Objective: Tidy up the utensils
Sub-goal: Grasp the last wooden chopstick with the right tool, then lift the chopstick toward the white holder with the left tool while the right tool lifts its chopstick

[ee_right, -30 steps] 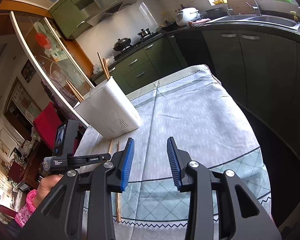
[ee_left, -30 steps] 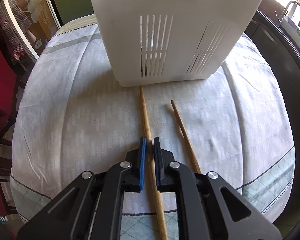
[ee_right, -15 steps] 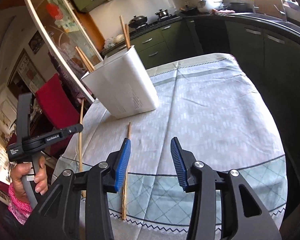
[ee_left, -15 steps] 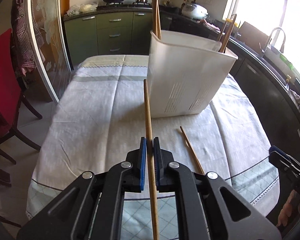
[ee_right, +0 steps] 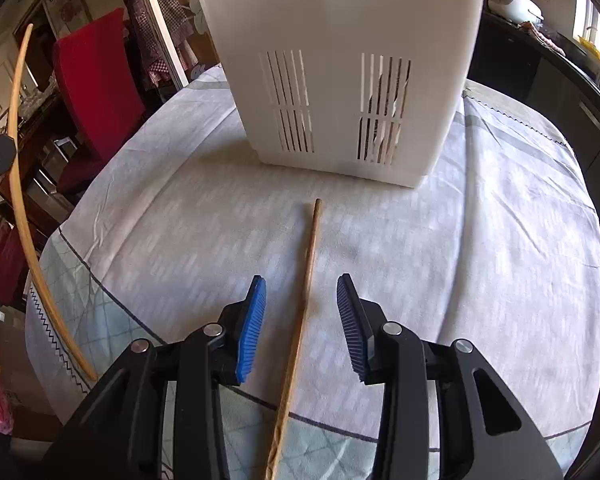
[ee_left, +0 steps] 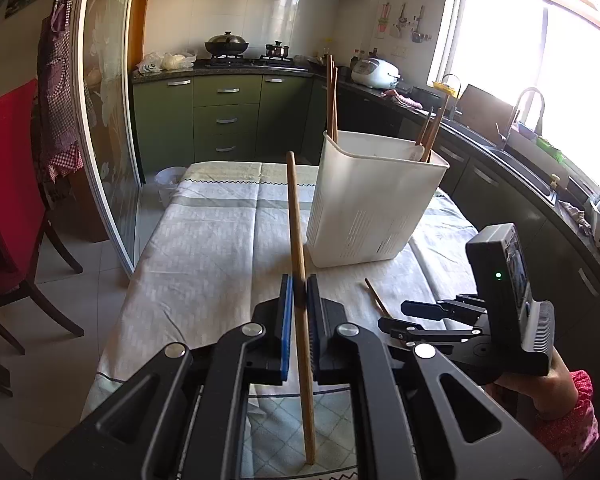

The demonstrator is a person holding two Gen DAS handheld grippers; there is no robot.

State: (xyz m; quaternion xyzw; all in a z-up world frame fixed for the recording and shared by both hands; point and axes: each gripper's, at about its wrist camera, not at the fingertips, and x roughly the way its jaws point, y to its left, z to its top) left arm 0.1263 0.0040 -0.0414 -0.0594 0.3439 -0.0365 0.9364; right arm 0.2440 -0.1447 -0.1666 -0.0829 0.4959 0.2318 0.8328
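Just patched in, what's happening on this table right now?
The left gripper is shut on a wooden chopstick, held up off the tablecloth. The right gripper is open, straddling a second chopstick lying on the cloth before the white utensil holder, which already holds several chopsticks.

The utensil holder [ee_right: 340, 60] is plain white with slotted vents low on its walls. Under it, the tablecloth [ee_right: 480, 260] is pale grey-white with a faint brick weave, a pale green diamond-check border and zigzag edging. The chopsticks [ee_right: 306, 280] before the holder are tan wood. Left of it stands a red chair [ee_right: 96, 80]. Behind it, green cabinets [ee_left: 224, 120].
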